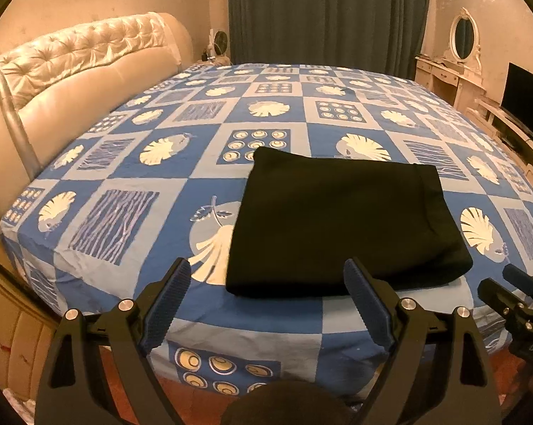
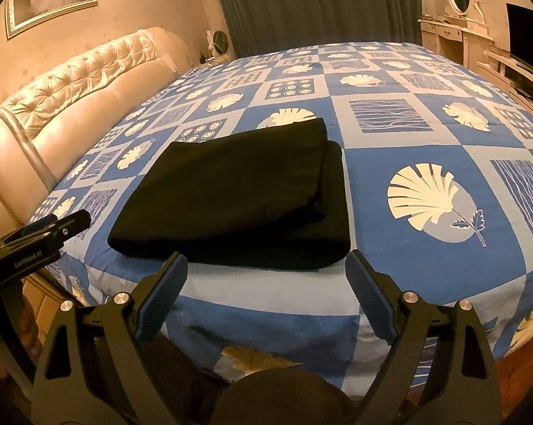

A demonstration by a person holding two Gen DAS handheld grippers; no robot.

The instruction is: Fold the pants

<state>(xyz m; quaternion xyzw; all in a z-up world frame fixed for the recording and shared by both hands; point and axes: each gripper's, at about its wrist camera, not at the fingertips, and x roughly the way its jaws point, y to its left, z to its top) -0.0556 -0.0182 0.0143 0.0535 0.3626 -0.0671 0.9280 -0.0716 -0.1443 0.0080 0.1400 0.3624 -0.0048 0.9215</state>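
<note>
Tufted cream headboard (image 1: 82, 56), dark green curtains (image 1: 326, 14), white vanity (image 1: 450, 78), television (image 1: 526, 92)

Folded pants (image 1: 344, 219) on the near part of the bed (image 1: 124, 163), both claws held off the bed's near edge.

The pants lie flat on the bed, close to its near edge. The left claw (image 1: 266, 304) and the right claw (image 2: 266, 297) hang side by side before that edge, apart from the pants. The headboard (image 1: 71, 81) stands at the bed's left, the curtain (image 1: 326, 14) behind the far side, the dresser with mirror (image 1: 450, 67) and the TV (image 1: 526, 95) to the right.
</note>
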